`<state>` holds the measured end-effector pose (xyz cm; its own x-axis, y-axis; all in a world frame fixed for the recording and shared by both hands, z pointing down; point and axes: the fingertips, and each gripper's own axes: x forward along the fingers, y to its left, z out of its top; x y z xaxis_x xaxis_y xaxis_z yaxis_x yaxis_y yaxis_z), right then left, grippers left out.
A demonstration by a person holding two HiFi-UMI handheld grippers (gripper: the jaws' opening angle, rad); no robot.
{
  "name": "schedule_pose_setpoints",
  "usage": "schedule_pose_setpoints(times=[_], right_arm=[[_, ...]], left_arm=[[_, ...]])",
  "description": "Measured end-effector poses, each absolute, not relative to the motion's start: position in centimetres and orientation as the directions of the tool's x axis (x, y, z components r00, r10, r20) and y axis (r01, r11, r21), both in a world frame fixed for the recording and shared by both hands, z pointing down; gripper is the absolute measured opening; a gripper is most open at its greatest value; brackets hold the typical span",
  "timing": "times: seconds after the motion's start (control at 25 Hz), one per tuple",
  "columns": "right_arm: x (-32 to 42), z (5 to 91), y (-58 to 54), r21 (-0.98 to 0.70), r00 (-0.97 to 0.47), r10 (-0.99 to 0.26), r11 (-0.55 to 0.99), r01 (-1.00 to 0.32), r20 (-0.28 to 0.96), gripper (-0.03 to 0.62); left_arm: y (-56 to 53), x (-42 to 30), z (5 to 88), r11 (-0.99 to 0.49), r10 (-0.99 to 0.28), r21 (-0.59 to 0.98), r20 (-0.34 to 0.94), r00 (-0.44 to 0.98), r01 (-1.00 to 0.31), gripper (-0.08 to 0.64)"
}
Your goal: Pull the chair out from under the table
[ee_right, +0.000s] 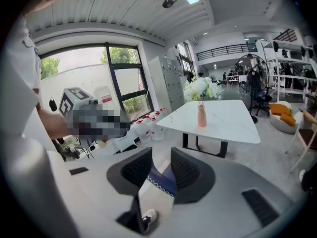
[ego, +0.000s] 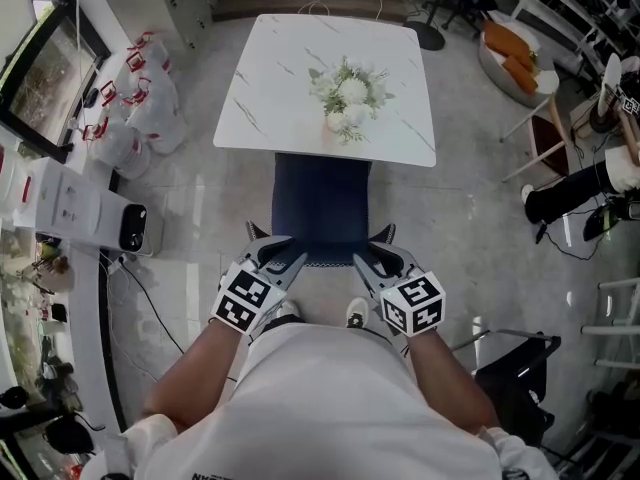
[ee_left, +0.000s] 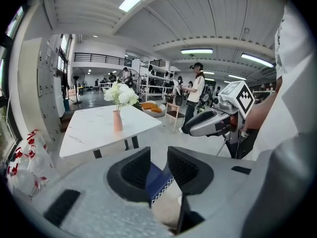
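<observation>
Navy chair tucked under white marble counter, seat pointing straight ahead of the claws, backrest nearest them; left claw and right claw narrowly parted astride its top edge

Chair: dark navy, with white zigzag trim along the top edge of the backrest. It stands upright, square to the worktop and centred on its near side. The front is tucked under the near edge; the rest sticks out. Worktop: white marble-look slab with rounded corners on dark legs.
</observation>
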<state>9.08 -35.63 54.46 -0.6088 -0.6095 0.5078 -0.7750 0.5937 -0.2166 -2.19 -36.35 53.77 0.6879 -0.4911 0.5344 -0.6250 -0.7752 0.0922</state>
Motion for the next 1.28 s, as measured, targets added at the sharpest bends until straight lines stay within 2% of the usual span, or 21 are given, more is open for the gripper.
schedule_pose_setpoints(times=[0.32,0.48,0.84,1.04,1.28], right_arm=[[9.5,61.2,-33.8,-0.049,-0.527,-0.5,0.692,-0.721,0.688,0.14],[8.8,62.4,-33.3,0.081,-0.473,-0.45,0.784,-0.616,0.758,0.153],[8.1,68.0,-33.1,0.248,-0.337,-0.379,0.894,-0.373,0.862,0.186],[7.7,70.4,-33.7,0.264,-0.274,-0.336,0.926,-0.268,0.901,0.219],[7.9,73.3,-34.6,0.204,-0.241,-0.265,0.947,-0.25,0.934,0.249]], left_arm=[[-34.7,-3.5,60.7,-0.817,-0.377,0.086,0.668,0.642,-0.57,0.132],[-33.3,-4.0,63.9,-0.887,-0.29,0.009,0.766,0.573,-0.461,0.157],[-33.2,-4.3,70.0,-0.952,-0.235,-0.123,0.882,0.408,-0.281,0.175],[-33.8,-4.1,72.6,-0.966,-0.199,-0.119,0.91,0.364,-0.231,0.175],[-34.5,-4.1,76.0,-0.975,-0.143,-0.081,0.941,0.307,-0.208,0.173]])
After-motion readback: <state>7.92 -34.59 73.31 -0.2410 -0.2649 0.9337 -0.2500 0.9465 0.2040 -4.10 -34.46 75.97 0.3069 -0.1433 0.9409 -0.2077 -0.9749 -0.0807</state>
